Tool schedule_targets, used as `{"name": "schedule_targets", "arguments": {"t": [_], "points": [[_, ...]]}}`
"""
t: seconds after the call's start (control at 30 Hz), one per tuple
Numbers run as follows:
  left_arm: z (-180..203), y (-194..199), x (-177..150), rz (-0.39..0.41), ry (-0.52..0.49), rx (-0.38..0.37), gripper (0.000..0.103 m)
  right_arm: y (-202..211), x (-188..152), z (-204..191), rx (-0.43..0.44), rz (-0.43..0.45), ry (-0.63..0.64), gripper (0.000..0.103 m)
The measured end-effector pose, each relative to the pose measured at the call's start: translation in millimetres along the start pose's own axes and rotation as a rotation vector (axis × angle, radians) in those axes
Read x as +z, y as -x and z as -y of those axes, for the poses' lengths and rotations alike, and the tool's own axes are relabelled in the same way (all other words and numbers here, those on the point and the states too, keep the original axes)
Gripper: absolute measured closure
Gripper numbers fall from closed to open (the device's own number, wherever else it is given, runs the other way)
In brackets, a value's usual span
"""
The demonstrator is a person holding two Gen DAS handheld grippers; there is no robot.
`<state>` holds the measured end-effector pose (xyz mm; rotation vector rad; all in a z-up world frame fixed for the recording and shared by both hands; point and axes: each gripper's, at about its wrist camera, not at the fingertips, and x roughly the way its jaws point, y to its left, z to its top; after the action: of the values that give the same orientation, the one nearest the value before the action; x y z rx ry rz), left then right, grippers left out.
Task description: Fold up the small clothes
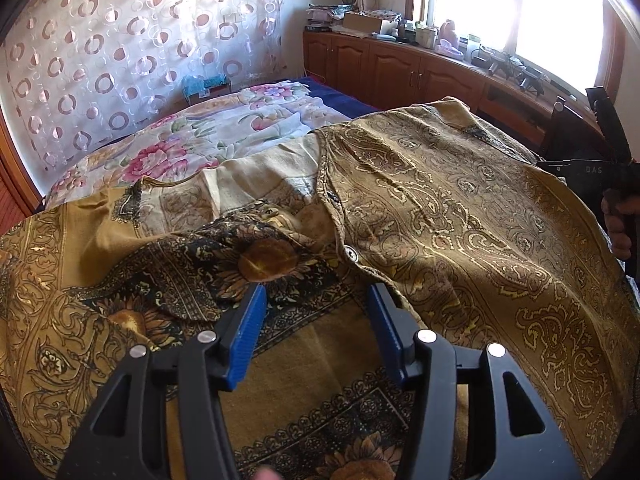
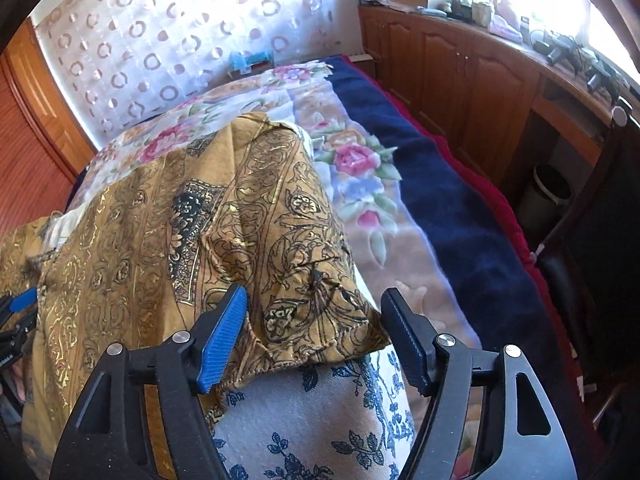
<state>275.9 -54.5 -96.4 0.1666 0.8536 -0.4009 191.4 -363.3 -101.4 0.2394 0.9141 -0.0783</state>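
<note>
My right claw (image 2: pixel 314 332) is open around the shirt (image 2: pixel 248 216) corner, not pinching yet. I should grab just that corner. My left claw (image 1: pixel 316 320) is half open, holding nothing.

The left wrist view rides just behind the left gripper (image 1: pixel 316 308), looking forward and steeply down along its two fingers, so the mustard patterned shirt (image 1: pixel 460 216) fills most of the picture close beneath and ahead of the tips. Far beyond the fingers it takes in the circle-print curtain (image 1: pixel 120 48) and, ahead to the right, the wooden cabinets (image 1: pixel 384 68) under the window.

The right wrist view sits the same way behind the right gripper (image 2: pixel 316 312), also tilted downward and close to the cloth, with the shirt's corner (image 2: pixel 320 312) between its fingers. Both share the shirt, floral bedspread (image 2: pixel 352 168), curtain and cabinets (each also catches the other gripper at its edge).
</note>
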Motion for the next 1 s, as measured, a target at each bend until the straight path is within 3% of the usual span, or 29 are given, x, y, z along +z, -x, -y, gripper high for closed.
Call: {"name": "schedule_targets", "arguments": {"t": [0.13,0.23,0.4,0.63,0.83,1.0], "points": [[0,-1,-1,-0.001,0.006,-0.009,0.05,2,-1,5,0.038,-0.014,-0.042,0.049],[1,0,-1,0.002,0.005,-0.008,0.05,6,0,1,0.018,-0.011,-0.027,0.062],[-1,2,2,0.024,0.039,0.006,0.05,12,-3,2,-0.001,0.008,0.007,0.074],[-1,21,13,0.173,0.041,0.071,0.05,20,-7,-2,-0.042,0.076,0.091,0.096],[-2,38,18,0.225,0.073,-0.023,0.05,43,1,-25,-0.028,0.185,0.171,0.098],[2,58,16,0.264,0.084,-0.08,0.05,57,8,-61,0.04,0.246,0.254,0.098]]}}
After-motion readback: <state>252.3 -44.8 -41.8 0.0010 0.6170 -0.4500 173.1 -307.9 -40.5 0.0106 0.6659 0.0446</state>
